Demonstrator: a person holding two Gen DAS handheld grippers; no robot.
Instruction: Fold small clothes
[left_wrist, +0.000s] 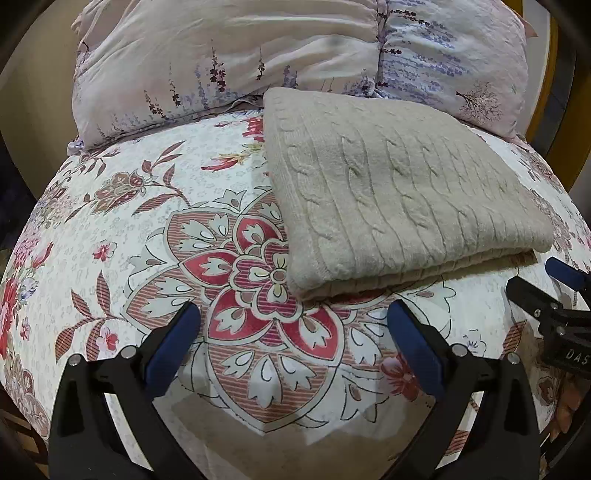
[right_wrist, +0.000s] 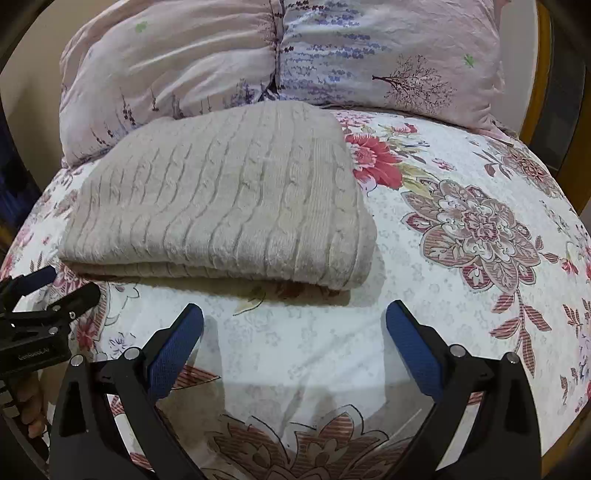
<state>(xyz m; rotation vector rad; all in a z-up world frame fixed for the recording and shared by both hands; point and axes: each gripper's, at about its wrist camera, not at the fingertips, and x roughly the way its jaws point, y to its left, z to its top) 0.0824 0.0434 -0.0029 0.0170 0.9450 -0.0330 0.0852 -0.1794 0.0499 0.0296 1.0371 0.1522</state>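
A beige cable-knit sweater (left_wrist: 399, 195) lies folded in a neat rectangle on the floral bedsheet (left_wrist: 147, 229); it also shows in the right wrist view (right_wrist: 221, 195). My left gripper (left_wrist: 293, 321) is open and empty, just short of the sweater's near left corner, over the red flower print. My right gripper (right_wrist: 294, 319) is open and empty, just in front of the sweater's near edge, towards its right end. Each gripper shows at the edge of the other's view: the right one (left_wrist: 554, 291) and the left one (right_wrist: 48, 291).
Two floral pillows (left_wrist: 229, 62) (right_wrist: 388, 55) lie along the back, touching the sweater's far edge. The bedsheet (right_wrist: 461, 221) stretches to the right of the sweater. A yellow-brown bed frame (right_wrist: 539, 74) shows at the far right.
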